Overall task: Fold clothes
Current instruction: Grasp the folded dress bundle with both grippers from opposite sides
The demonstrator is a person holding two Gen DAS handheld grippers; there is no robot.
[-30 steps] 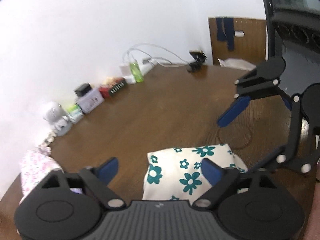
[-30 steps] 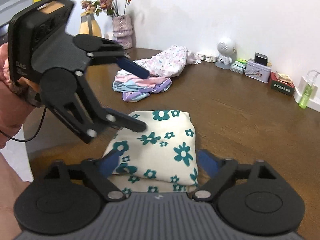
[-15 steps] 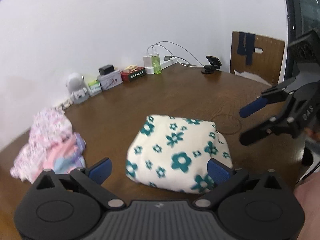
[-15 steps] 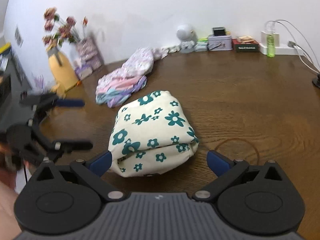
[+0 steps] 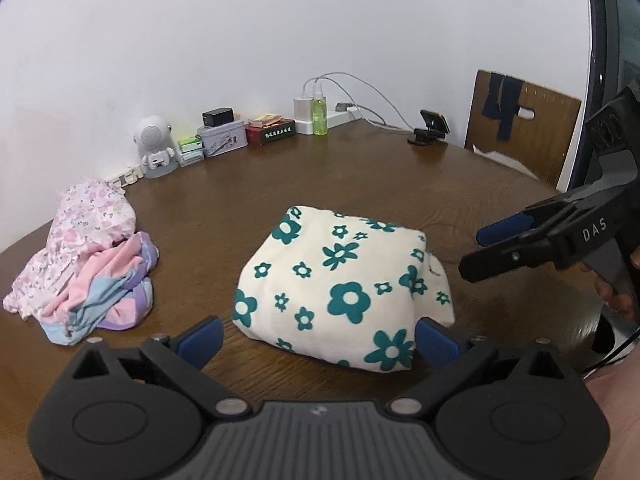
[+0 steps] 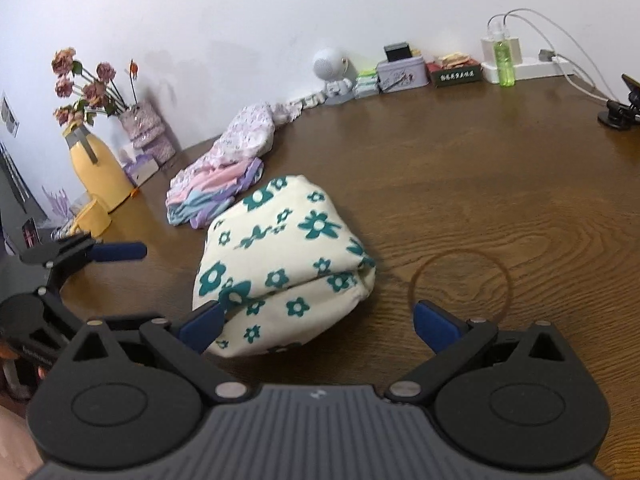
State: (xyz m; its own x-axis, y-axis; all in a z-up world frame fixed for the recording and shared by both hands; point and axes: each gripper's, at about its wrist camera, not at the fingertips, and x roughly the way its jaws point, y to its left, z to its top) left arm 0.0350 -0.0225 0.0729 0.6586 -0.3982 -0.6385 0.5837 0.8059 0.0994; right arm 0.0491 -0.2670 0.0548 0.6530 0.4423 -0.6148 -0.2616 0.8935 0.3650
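Observation:
A folded cream cloth with teal flowers [image 5: 344, 288] lies as a plump bundle on the brown wooden table [image 5: 360, 184]. My left gripper [image 5: 318, 340] stands open just short of its near edge, one pad on each side, touching nothing. My right gripper [image 5: 480, 250] hovers open to the right of the bundle. In the right wrist view the same cloth [image 6: 280, 264] lies ahead of the open right gripper [image 6: 318, 322]. Its left pad [image 6: 200, 320] sits by the cloth's near corner without pressing it. One left-gripper pad [image 6: 120, 251] shows at the far left.
A loose pile of pink floral and pastel clothes [image 5: 88, 268] lies left of the bundle. Along the wall stand a small white astronaut figure [image 5: 154, 148], tins, a green bottle [image 5: 319, 114] and cables. A yellow vase with dried flowers [image 6: 96, 168] and a wooden chair [image 5: 524, 128] flank the table.
Both grippers have drawn back from above the flowered bundle, rolled level and moved apart to its two sides. The bundle lies where it was.

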